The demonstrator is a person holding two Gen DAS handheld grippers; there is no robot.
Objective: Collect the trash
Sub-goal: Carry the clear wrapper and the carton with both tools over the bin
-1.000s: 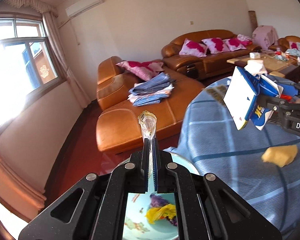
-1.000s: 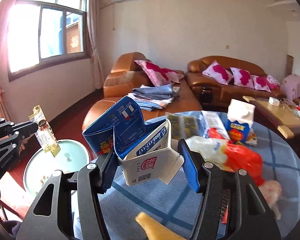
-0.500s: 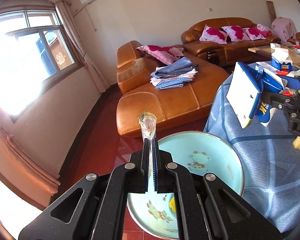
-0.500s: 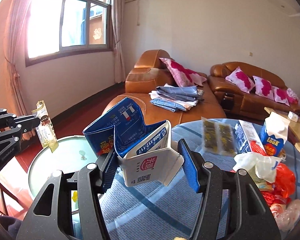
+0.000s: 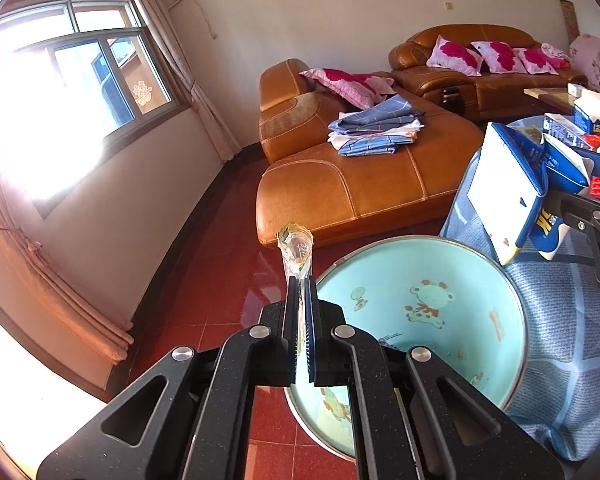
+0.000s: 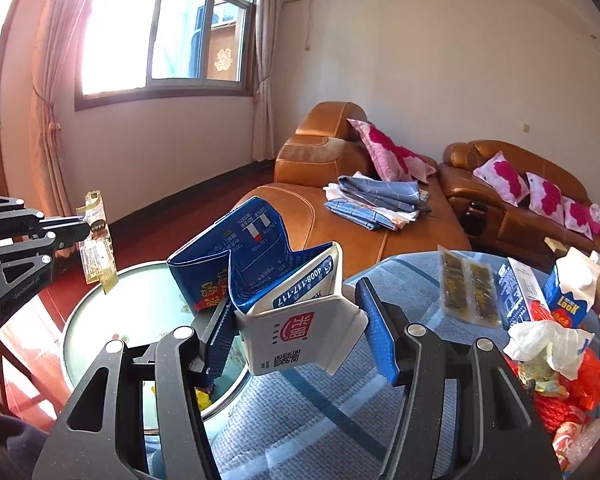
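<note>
Worktop point(image 6: 340, 412) with blue checked cloth fills the right side of both views; its near edge overlaps the basin point(image 5: 452, 280), a round pale-blue bowl with cartoon prints sitting lower, between worktop and red floor. Basin looks like the trash target; a few scraps already lie at its bottom, partly hidden behind the tool bodies. Key relation: both held items are at or near the basin rim, above it. Carton point(image 6: 284, 292), blue-white, flattened and crumpled, long axis roughly upright and tilted left, sits in the right tool point(image 6: 300, 328); jaws stand about half spread and clamp the carton's lower white part from both sides. In the right wrist view it hangs over the seam where worktop edge meets basin, basin lying down and to the left of it. Left tool point(image 5: 302, 292) is pinched fully closed on a wrapper point(image 5: 296, 248), thin clear-yellow strip, long axis along the fingers in the left view and hanging down in the right view, over the basin's far-left rim. Left tool looks nearer a clean drop; right tool likely needs a short shift left so the carton clears the worktop edge. More trash stays on the worktop at right: bags point(image 6: 556, 364), a small carton point(image 6: 572, 296), sachets point(image 6: 464, 288).
</note>
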